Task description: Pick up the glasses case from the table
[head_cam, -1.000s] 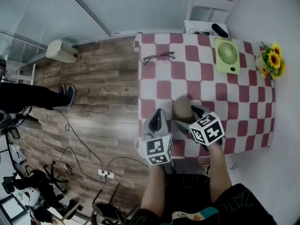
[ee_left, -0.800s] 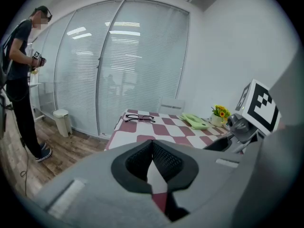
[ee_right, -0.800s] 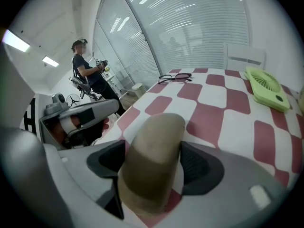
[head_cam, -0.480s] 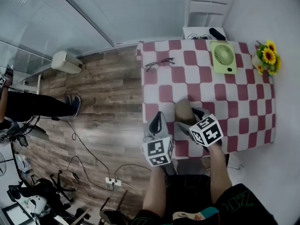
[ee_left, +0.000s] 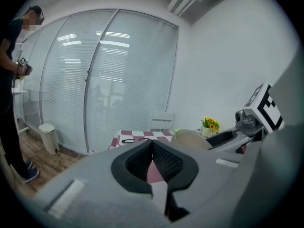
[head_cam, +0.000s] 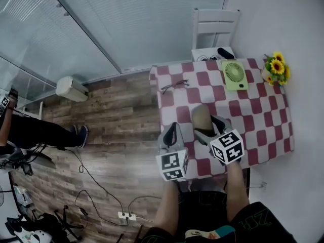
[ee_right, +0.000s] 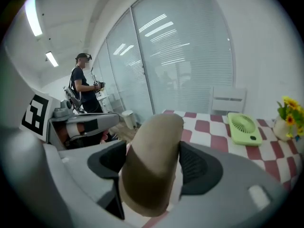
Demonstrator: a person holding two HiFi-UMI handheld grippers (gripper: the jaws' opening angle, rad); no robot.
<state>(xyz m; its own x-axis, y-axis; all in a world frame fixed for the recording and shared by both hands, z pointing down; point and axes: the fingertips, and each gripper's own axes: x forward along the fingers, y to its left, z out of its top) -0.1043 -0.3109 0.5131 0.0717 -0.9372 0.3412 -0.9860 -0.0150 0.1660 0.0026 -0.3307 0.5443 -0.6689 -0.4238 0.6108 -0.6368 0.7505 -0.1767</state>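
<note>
The tan oval glasses case (head_cam: 201, 117) is off the red-and-white checked table (head_cam: 255, 123), clamped between the pads of my right gripper (head_cam: 206, 126). In the right gripper view the case (ee_right: 153, 151) stands lengthwise between both black pads and hides the gap of the right gripper (ee_right: 154, 164). My left gripper (head_cam: 171, 133) hovers just left of it over the table's near left corner, its pads meeting with nothing between them. In the left gripper view, the left gripper (ee_left: 153, 149) is shut and the case (ee_left: 191, 139) shows to its right.
Dark-framed spectacles (head_cam: 173, 86) lie at the table's far left edge. A green fan (head_cam: 234, 74) and a pot of sunflowers (head_cam: 276, 67) sit at the far right. A white chair (head_cam: 212, 24) stands behind the table. A person (ee_right: 81, 87) stands on the wood floor to the left, near a white bin (head_cam: 71, 88).
Both grippers have risen, and the case has come up off the tablecloth in the right gripper. The head view has tilted up, so the table sits lower and smaller.
</note>
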